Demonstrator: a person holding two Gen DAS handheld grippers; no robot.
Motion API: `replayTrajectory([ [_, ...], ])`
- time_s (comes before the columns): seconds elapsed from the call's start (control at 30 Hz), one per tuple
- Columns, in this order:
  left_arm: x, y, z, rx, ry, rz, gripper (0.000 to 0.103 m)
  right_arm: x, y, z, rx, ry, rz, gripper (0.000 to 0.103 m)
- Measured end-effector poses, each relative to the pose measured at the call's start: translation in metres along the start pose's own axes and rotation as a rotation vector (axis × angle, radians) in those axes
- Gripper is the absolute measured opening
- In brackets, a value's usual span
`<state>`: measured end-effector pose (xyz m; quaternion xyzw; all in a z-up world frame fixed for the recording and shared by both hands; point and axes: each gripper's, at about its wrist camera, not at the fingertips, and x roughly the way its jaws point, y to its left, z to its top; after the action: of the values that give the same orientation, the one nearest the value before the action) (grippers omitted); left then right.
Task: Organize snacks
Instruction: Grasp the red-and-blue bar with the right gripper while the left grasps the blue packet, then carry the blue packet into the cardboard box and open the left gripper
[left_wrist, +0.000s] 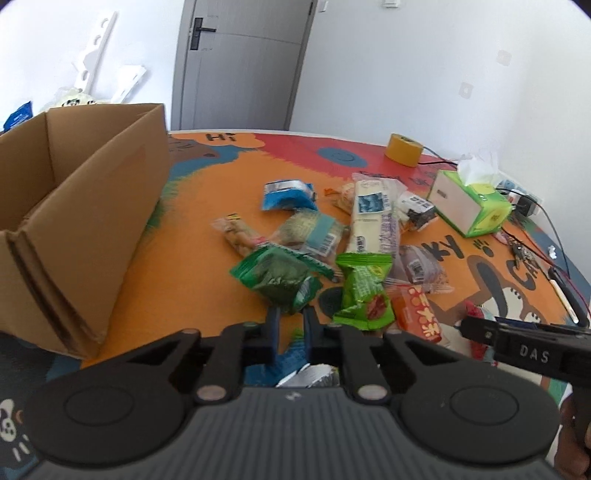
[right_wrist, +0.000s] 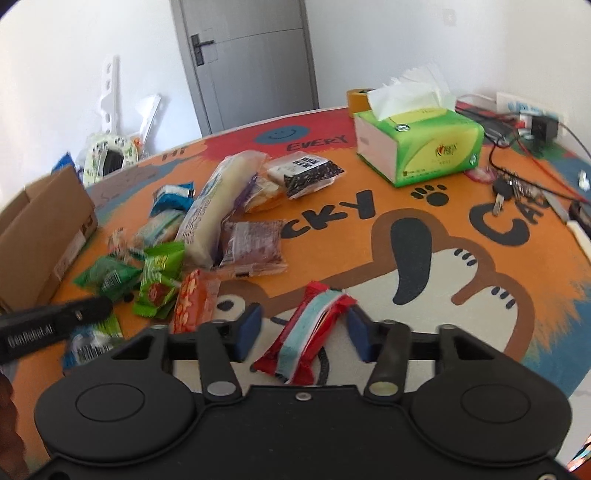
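The red-and-blue snack packet is lying on the near part of the table, between the widely spread right tongs, which are gripping nothing. The left tongs are nearly closed over a blue-and-silver packet; whether they are pinching it I cannot tell. This looks like the picking step: next, squeezing, then carrying to the cardboard box on the far left.

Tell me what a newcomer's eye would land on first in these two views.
The loud orange cartoon mat covers the table, with a heap of snack packets at its middle. An open cardboard box stands at the left edge. Nearest, a red and blue packet lies between the open right gripper fingers.
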<state>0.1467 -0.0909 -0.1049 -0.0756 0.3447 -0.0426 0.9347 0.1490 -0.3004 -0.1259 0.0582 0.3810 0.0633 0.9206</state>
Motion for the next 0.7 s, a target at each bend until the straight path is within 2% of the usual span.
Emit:
replayTrajectory([
  [0.03, 0.000, 0.000, 0.001, 0.001, 0.010, 0.008, 0.018, -0.001, 0.001, -0.001, -0.008, 0.001, 0.002, 0.032],
  [0.07, 0.000, 0.000, 0.002, -0.001, 0.019, 0.009, 0.021, -0.002, 0.000, -0.001, -0.010, 0.002, 0.005, 0.029],
  [0.1, -0.002, 0.001, 0.003, -0.004, 0.025, 0.001, 0.029, -0.003, -0.002, -0.001, -0.009, 0.003, 0.007, 0.023],
  [0.13, -0.004, 0.002, 0.002, -0.005, 0.025, -0.013, 0.034, -0.003, -0.004, -0.001, -0.005, 0.005, 0.010, 0.022],
  [0.2, -0.010, 0.002, 0.002, 0.008, 0.015, -0.020, 0.055, -0.005, -0.007, -0.001, 0.002, 0.002, 0.012, 0.022],
  [0.3, -0.019, -0.004, -0.001, 0.048, -0.018, -0.044, 0.067, -0.009, -0.011, 0.000, 0.014, -0.008, 0.016, 0.022],
  [0.4, -0.016, -0.010, -0.007, 0.083, -0.004, -0.044, 0.068, -0.012, -0.012, 0.000, 0.015, -0.016, 0.019, 0.022],
  [0.63, -0.011, -0.015, -0.021, 0.093, 0.048, -0.042, 0.067, -0.020, -0.012, -0.011, 0.014, -0.003, 0.022, 0.022],
  [0.7, -0.014, -0.016, -0.025, 0.102, 0.042, -0.033, 0.067, -0.021, -0.013, -0.015, 0.019, -0.003, 0.020, 0.022],
])
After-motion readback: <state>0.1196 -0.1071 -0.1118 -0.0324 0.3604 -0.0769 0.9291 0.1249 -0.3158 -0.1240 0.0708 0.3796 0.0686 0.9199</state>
